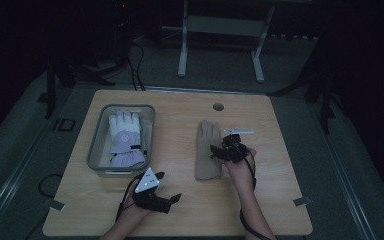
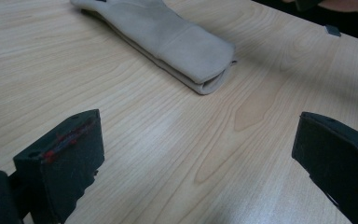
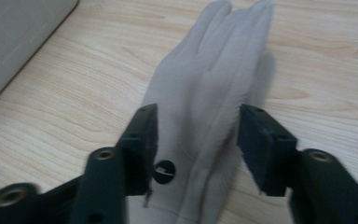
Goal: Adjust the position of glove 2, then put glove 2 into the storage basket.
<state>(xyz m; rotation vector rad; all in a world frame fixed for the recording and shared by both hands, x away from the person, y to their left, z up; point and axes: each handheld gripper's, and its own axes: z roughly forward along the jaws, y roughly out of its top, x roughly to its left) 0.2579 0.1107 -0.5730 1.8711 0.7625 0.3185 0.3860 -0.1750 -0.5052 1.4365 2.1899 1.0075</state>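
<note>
A beige glove (image 1: 207, 150) lies flat near the middle of the wooden table (image 1: 275, 165), fingers pointing away from the person. My right gripper (image 1: 221, 150) hovers over its cuff end from the right. In the right gripper view the jaws stand apart on either side of the beige glove (image 3: 205, 88), and the right gripper (image 3: 196, 126) does not press on it. My left gripper (image 1: 169, 186) rests open near the front edge, left of the glove. The left gripper (image 2: 196, 140) has only bare wood between its wide jaws, with the folded beige glove (image 2: 168, 37) beyond.
A grey bin (image 1: 96, 145) at the table's left holds a white-and-lilac glove (image 1: 124, 132); the bin's wall (image 3: 18, 37) shows at top left in the right gripper view. A white strip (image 1: 238, 131) lies right of the beige glove. A cable hole (image 1: 218, 107) sits near the far edge.
</note>
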